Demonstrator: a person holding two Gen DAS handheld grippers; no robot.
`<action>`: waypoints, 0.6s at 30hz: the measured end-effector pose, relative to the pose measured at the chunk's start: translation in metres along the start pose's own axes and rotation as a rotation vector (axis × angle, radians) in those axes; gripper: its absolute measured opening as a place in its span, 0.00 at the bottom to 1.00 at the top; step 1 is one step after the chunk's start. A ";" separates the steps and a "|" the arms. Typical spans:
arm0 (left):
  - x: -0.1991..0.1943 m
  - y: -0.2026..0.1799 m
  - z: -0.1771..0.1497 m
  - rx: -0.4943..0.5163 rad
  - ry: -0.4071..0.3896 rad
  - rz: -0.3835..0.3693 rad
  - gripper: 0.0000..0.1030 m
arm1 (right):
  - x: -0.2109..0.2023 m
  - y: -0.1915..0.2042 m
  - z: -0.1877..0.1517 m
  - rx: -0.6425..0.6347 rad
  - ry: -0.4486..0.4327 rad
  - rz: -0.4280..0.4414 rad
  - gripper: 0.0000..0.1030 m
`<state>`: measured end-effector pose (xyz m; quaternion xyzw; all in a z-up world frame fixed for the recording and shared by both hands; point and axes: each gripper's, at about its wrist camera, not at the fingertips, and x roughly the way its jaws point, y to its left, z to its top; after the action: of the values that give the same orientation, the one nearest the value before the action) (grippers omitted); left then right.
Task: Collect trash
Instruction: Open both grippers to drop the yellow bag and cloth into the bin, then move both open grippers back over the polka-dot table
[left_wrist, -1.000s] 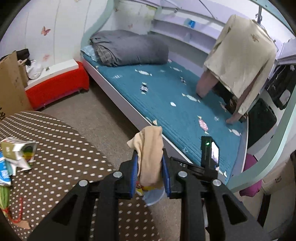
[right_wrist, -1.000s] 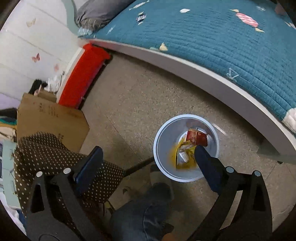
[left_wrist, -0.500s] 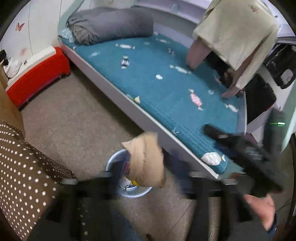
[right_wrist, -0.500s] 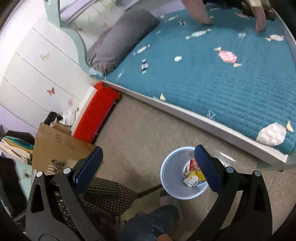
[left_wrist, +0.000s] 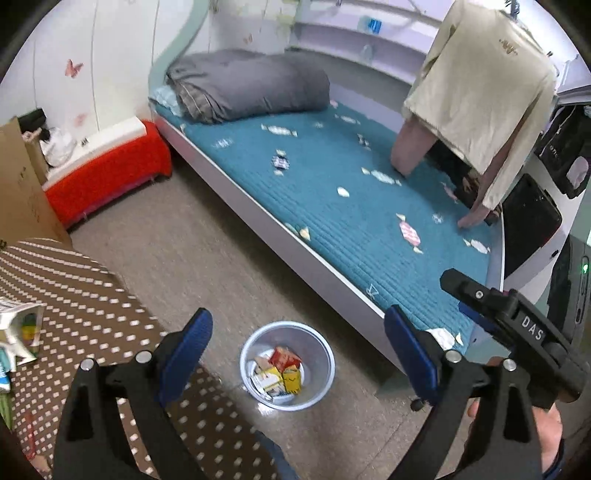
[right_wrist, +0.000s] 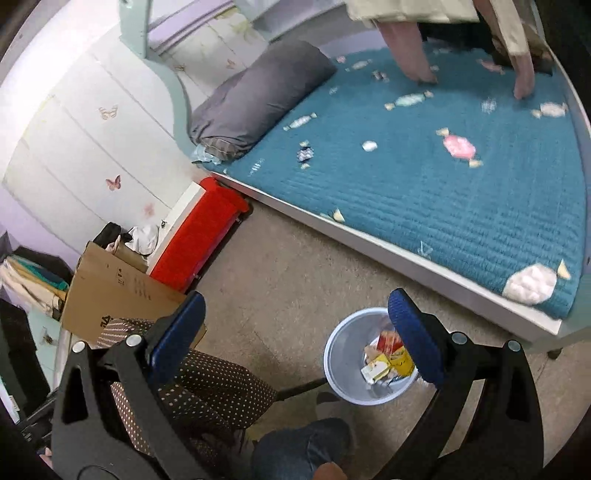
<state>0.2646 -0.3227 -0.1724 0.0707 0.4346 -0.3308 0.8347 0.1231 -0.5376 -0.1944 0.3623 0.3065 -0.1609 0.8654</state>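
I take the waste bin (left_wrist: 287, 365) on the floor as my landmark. It sits close to the bed's near edge and already holds several pieces of trash (left_wrist: 279, 373): a red packet, yellow cartons and some white scraps, lying loosely in the bottom. So part of the collecting is done, I judge.

My left gripper (left_wrist: 297, 350) hangs above the bin with its jaws opening, and nothing is between the blue pads. My right gripper (right_wrist: 297, 332) is also spread wide and empty, with the bin showing just behind its right finger.

What is left, as far as I can see, lies to the left of the bin on the table with the brown dotted cloth (left_wrist: 77, 295): a crumpled carton (left_wrist: 20, 325) near the table's far left edge, with other bits below it that are cropped, so I cannot say what they are.

Beyond the bin runs the bed with a teal quilt (left_wrist: 351, 206) printed with sweets; the shapes on it look like pattern rather than litter, though the view is soft. A grey rolled duvet (left_wrist: 251, 88) lies at the head. Left of the bed stand a red storage box (left_wrist: 110, 177) and a cardboard sheet (left_wrist: 18, 184). The floor around the bin is bare speckled stone.
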 end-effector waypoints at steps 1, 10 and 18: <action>-0.009 0.000 -0.002 0.007 -0.021 0.016 0.89 | -0.002 0.006 -0.001 -0.020 -0.004 -0.011 0.94; -0.071 0.006 -0.016 0.020 -0.124 0.058 0.89 | -0.029 0.059 -0.013 -0.145 -0.021 -0.014 0.94; -0.127 0.033 -0.036 -0.004 -0.206 0.086 0.89 | -0.051 0.122 -0.032 -0.257 -0.014 0.040 0.94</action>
<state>0.2089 -0.2204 -0.1018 0.0533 0.3438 -0.2994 0.8885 0.1322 -0.4275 -0.1151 0.2532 0.3114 -0.1055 0.9098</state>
